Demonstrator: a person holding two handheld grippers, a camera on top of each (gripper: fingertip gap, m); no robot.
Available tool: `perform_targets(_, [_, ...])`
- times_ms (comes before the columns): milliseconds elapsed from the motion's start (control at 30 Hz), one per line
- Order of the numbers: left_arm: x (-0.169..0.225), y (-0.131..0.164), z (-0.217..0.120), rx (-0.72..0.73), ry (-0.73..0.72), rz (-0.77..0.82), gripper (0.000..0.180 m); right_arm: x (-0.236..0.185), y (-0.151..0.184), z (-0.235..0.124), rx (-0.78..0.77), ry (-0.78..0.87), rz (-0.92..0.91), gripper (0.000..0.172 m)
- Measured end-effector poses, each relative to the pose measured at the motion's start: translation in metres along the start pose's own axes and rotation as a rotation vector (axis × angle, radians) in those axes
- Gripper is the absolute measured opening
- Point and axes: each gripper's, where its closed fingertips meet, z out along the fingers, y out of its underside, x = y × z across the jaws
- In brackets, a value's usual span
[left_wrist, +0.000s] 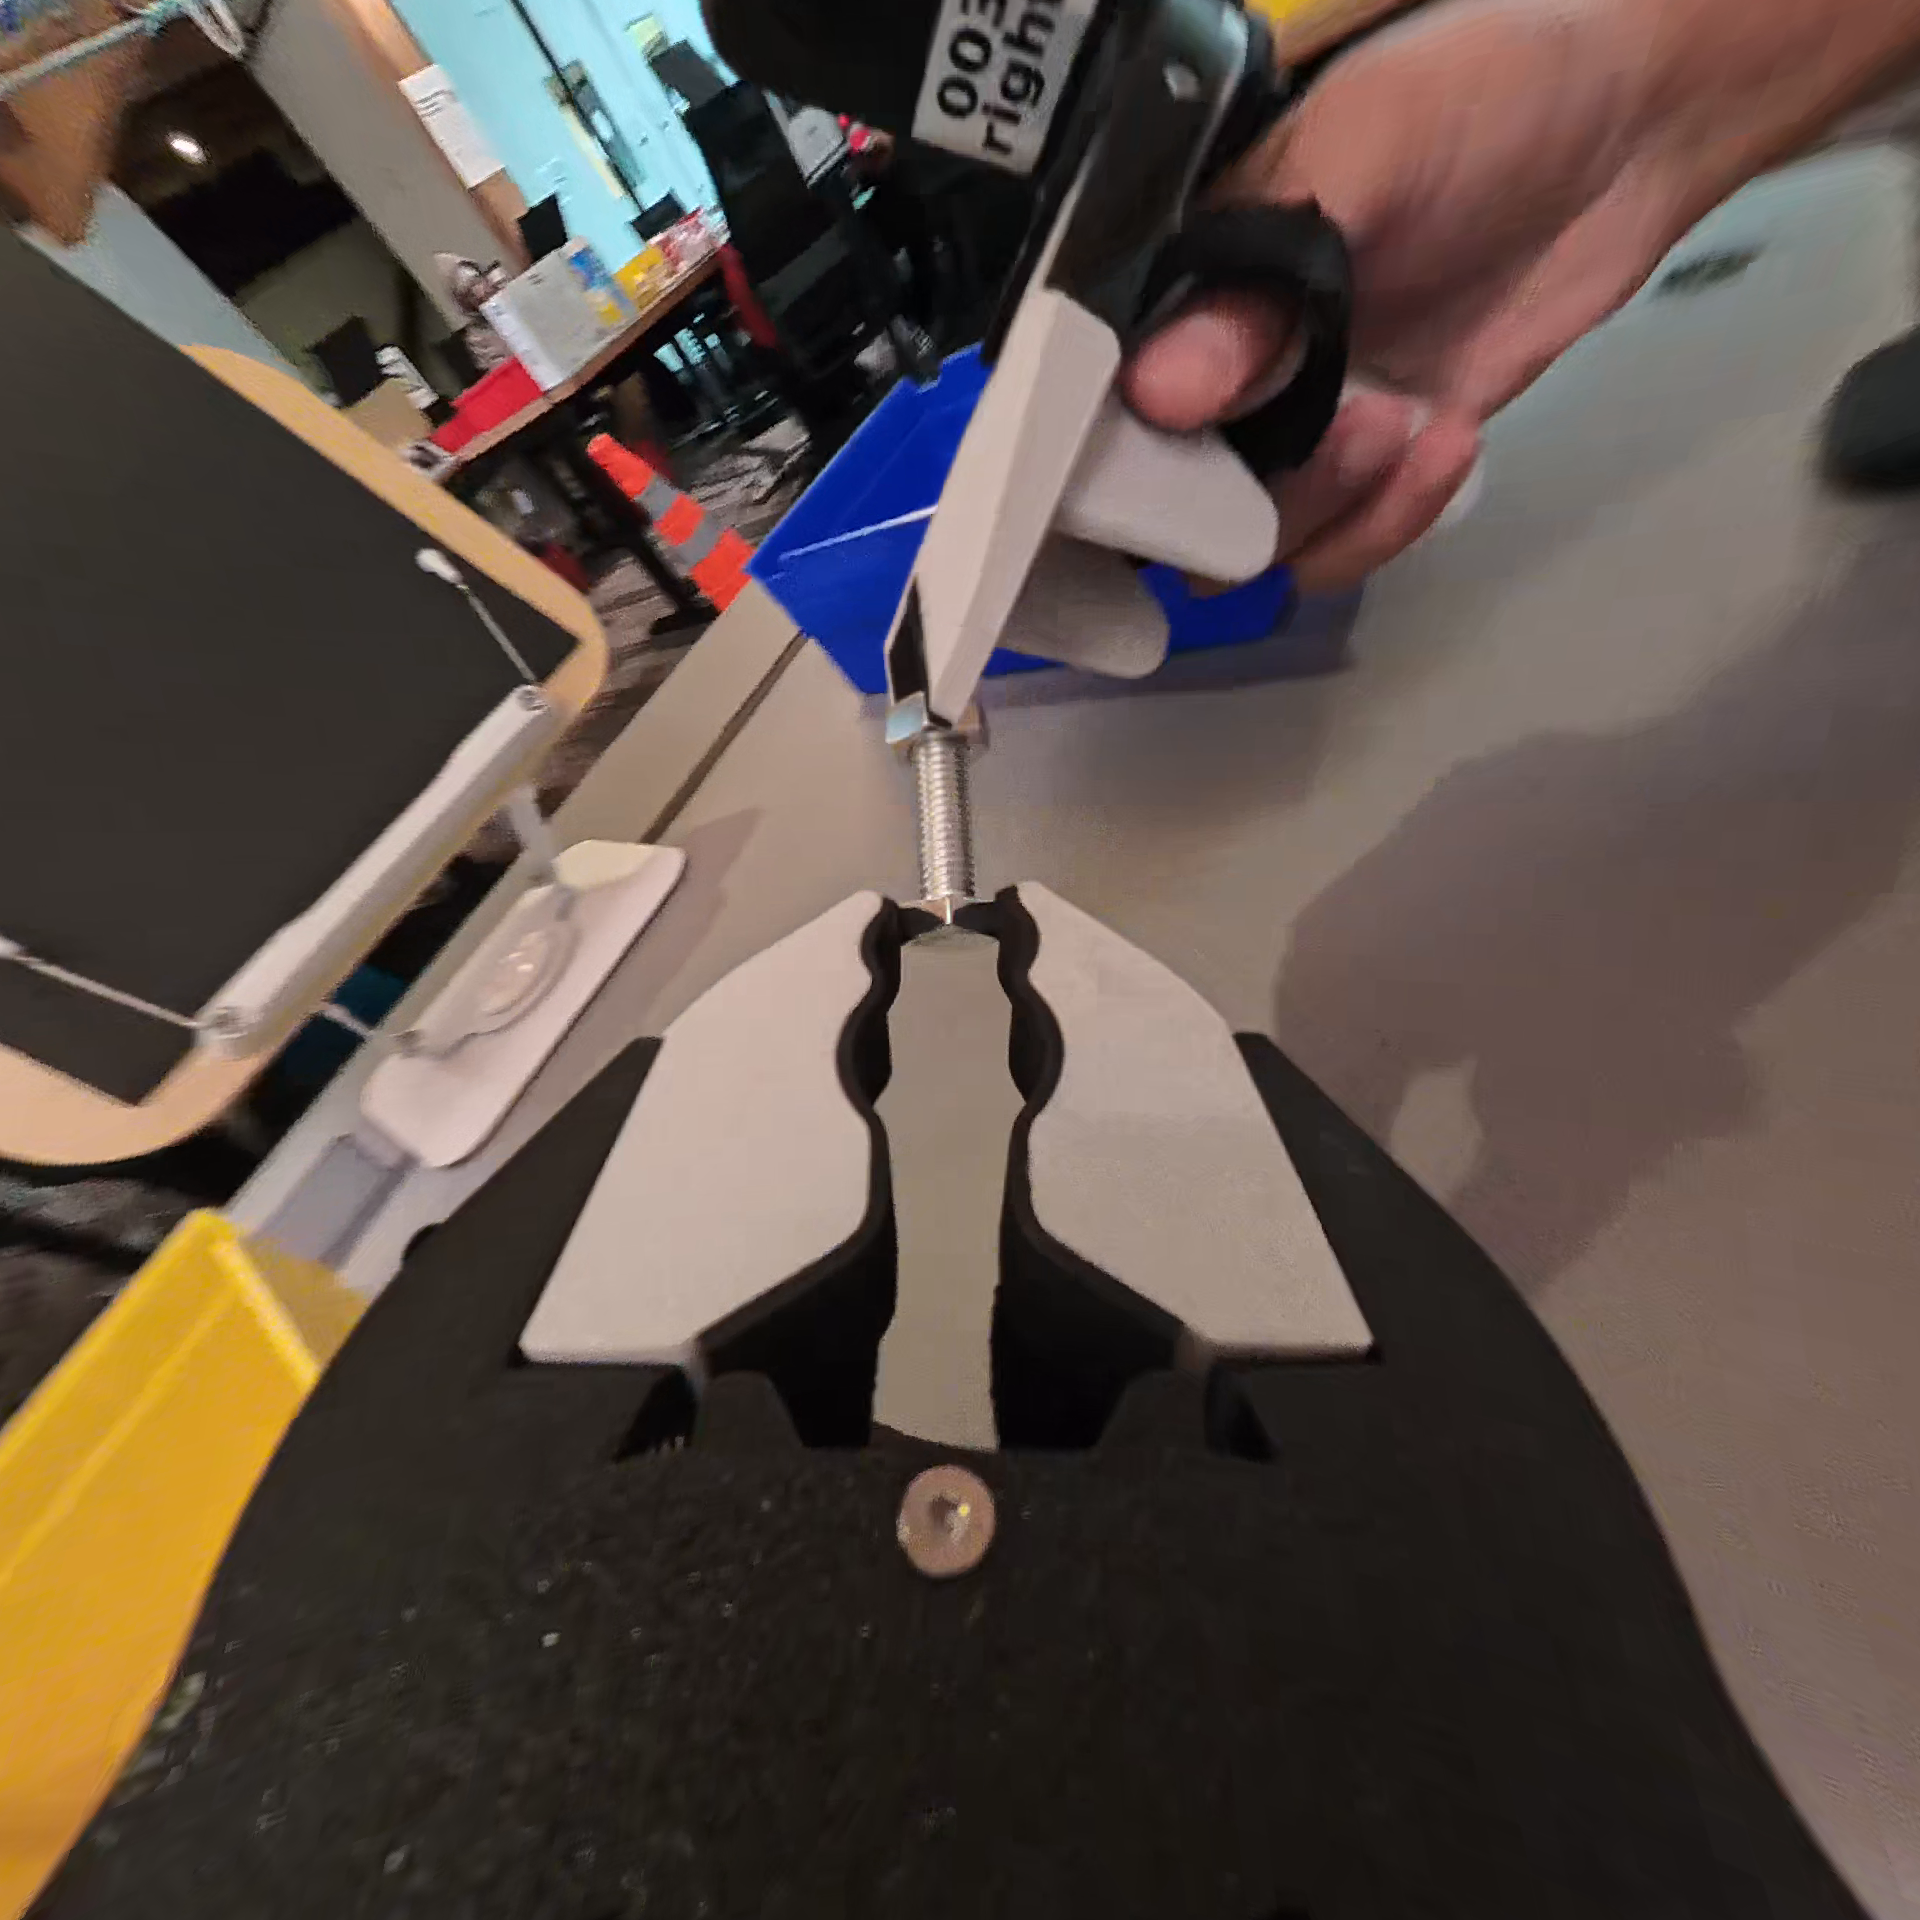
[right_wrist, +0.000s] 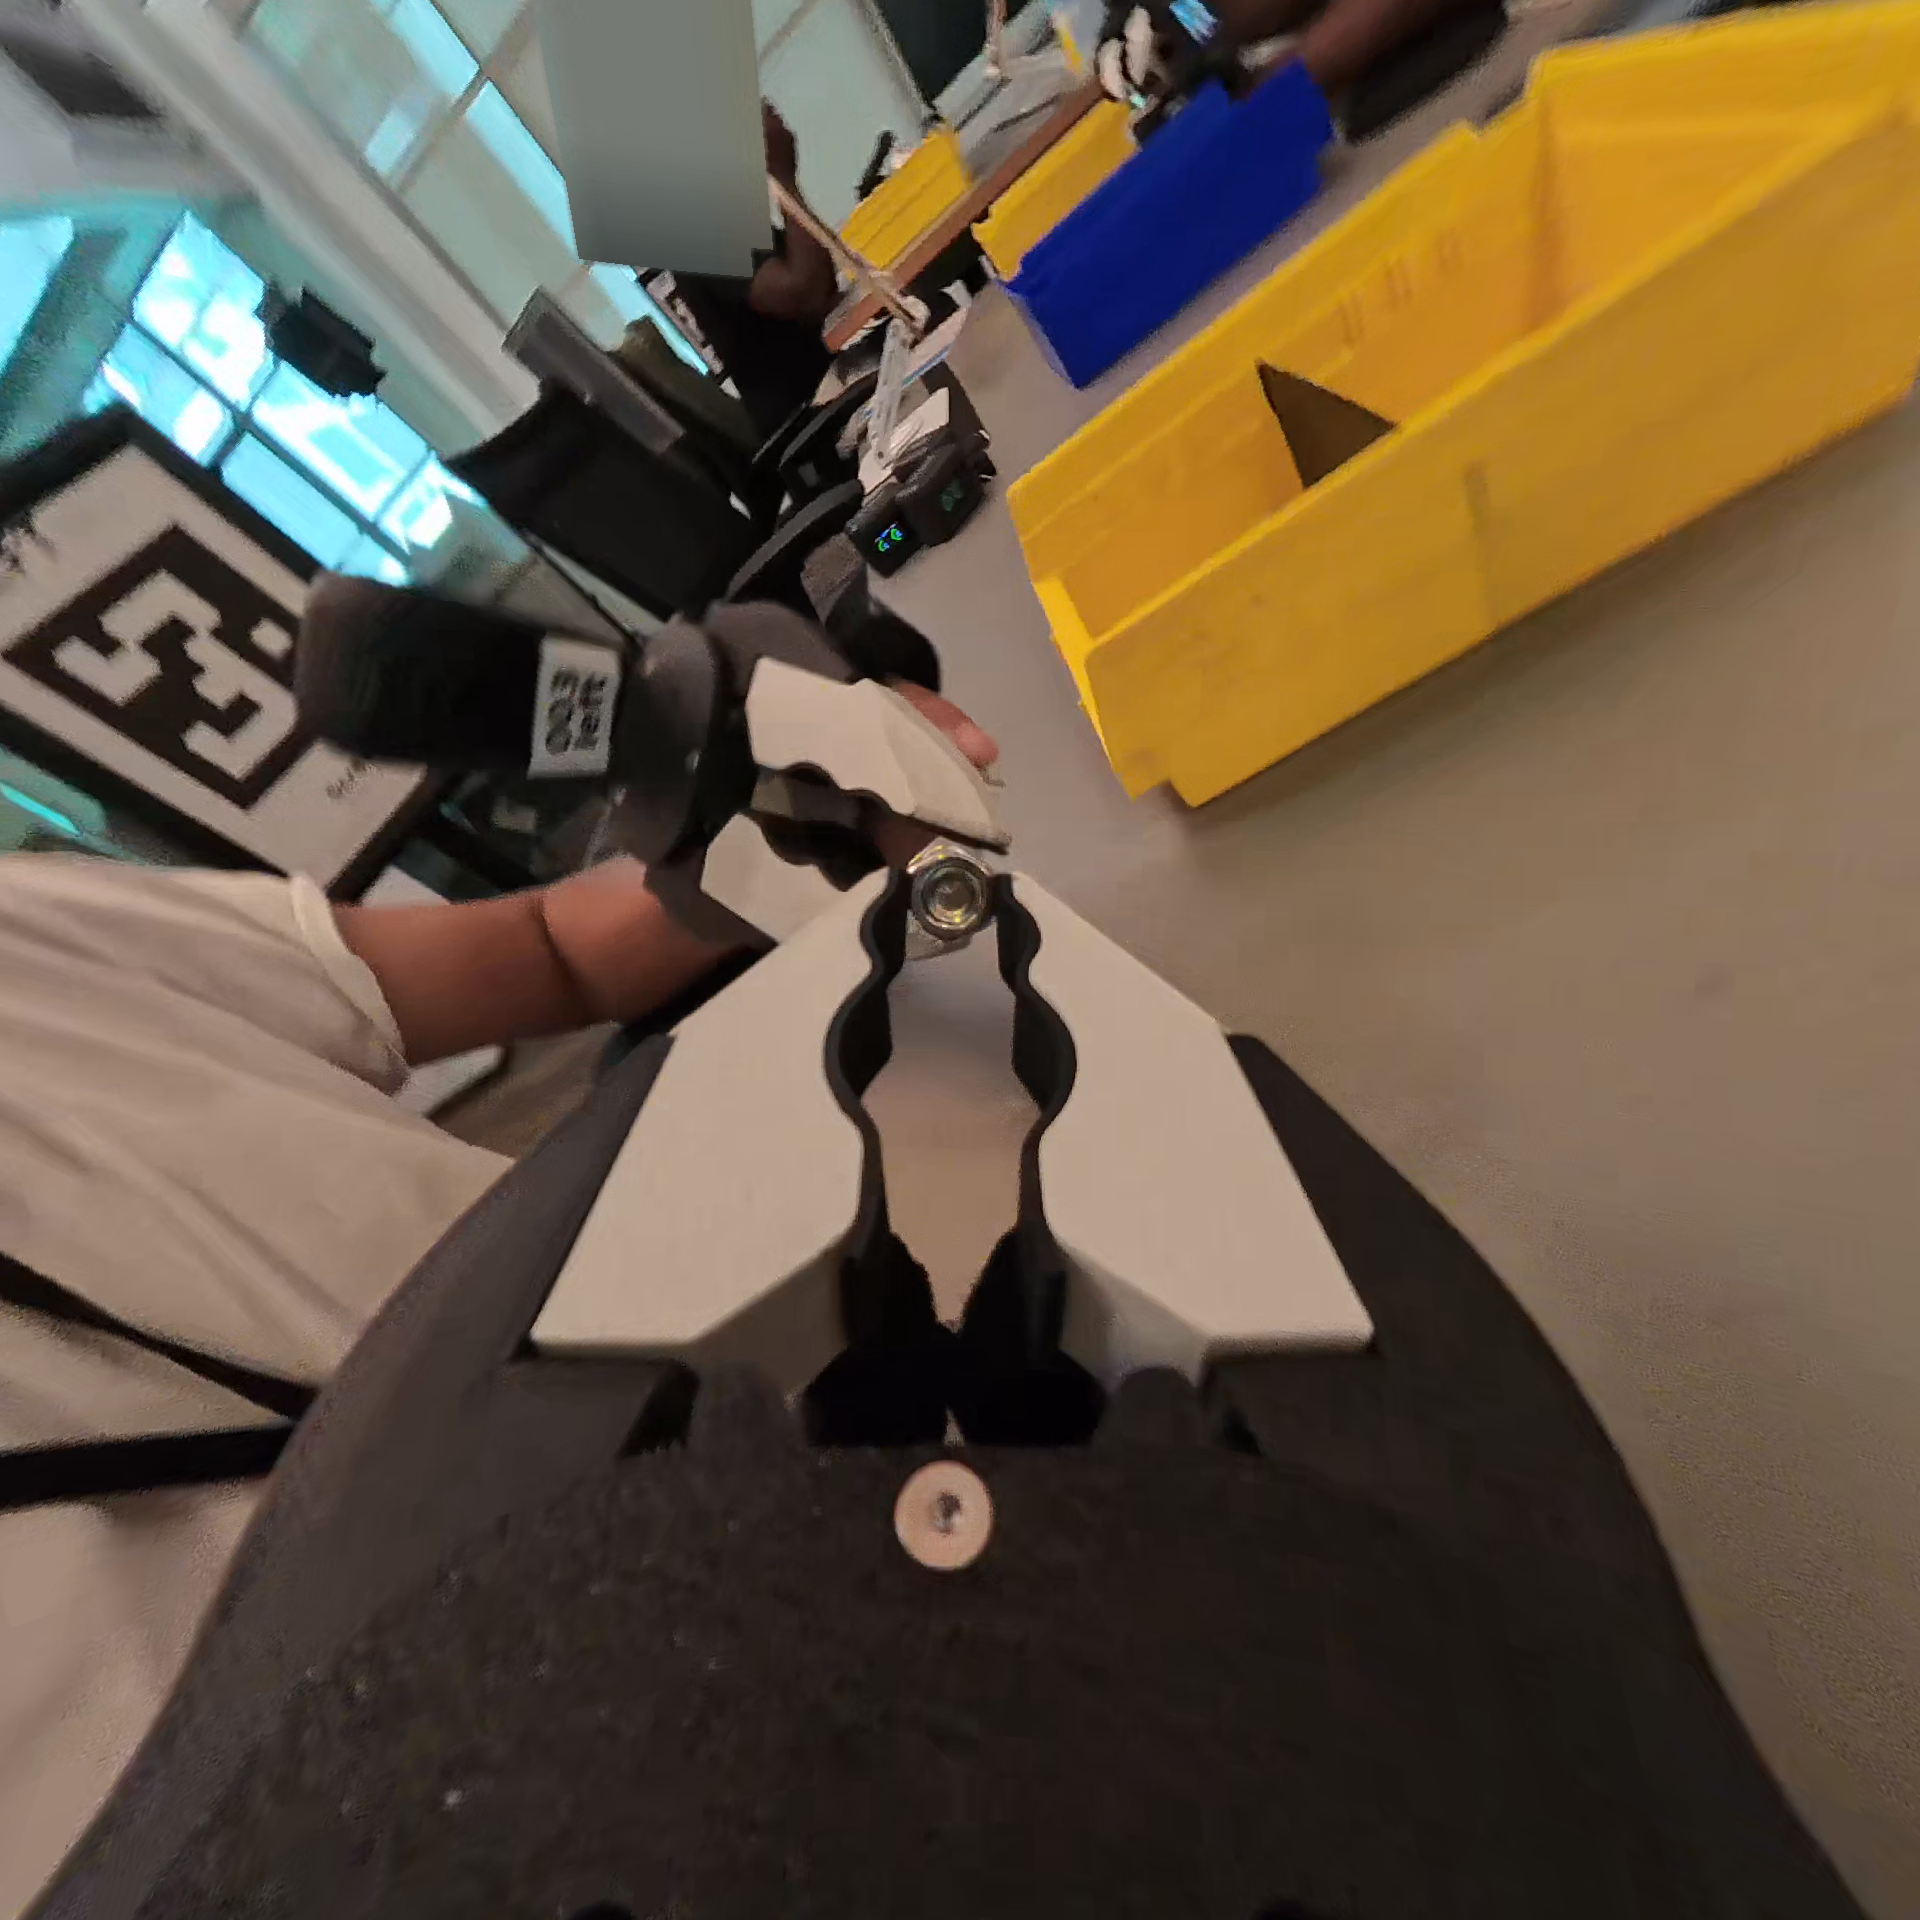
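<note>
Left gripper (left_wrist: 943, 914), frame centre, was clenched on the hex head of a silver bolt (left_wrist: 943, 821). Right gripper (right_wrist: 948, 904) gripped the nut (right_wrist: 948, 896) at the shank's far end, above the grey table (left_wrist: 1558, 935). Blue bin (left_wrist: 862, 540) behind, yellow bin (right_wrist: 1455, 499) upper right. Judgement: nut-turning step; next needs a regrip and rotation.

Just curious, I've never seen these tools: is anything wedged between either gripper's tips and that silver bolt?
Nothing visible. The left gripper clamps the bolt by its head; the right gripper clamps the nut on its other end.
</note>
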Motion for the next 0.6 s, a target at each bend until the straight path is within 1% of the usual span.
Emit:
perform_targets(100, [-0.001,0.011,0.005,-0.098,-0.088,0.162,0.018,0.012,0.008,0.001,-0.011,0.019,0.229,0.017])
perform_targets(167, [-0.001,0.016,0.007,-0.139,-0.131,0.268,0.018,0.016,0.013,0.001,-0.005,0.001,0.387,0.016])
perform_targets(200, [0.0,0.018,0.008,-0.157,-0.14,0.301,0.018,0.018,0.016,0.001,-0.001,-0.003,0.446,0.016])
perform_targets(267, [0.002,0.021,0.01,-0.175,-0.134,0.314,0.018,0.02,0.02,0.0,-0.006,-0.011,0.505,0.016])
perform_targets(333, [0.005,0.023,0.011,-0.177,-0.12,0.312,0.018,0.021,0.023,-0.001,-0.023,-0.002,0.495,0.016])
perform_targets(400, [0.006,0.023,0.012,-0.173,-0.108,0.304,0.018,0.02,0.024,-0.001,-0.038,0.011,0.445,0.017])
perform_targets(500, [0.007,0.023,0.013,-0.167,-0.092,0.286,0.018,0.012,0.023,0.0,-0.063,-0.003,0.375,0.032])
perform_targets(600, [0.008,0.022,0.013,-0.158,-0.079,0.263,0.018,0.008,0.023,0.0,-0.072,-0.011,0.338,0.037])
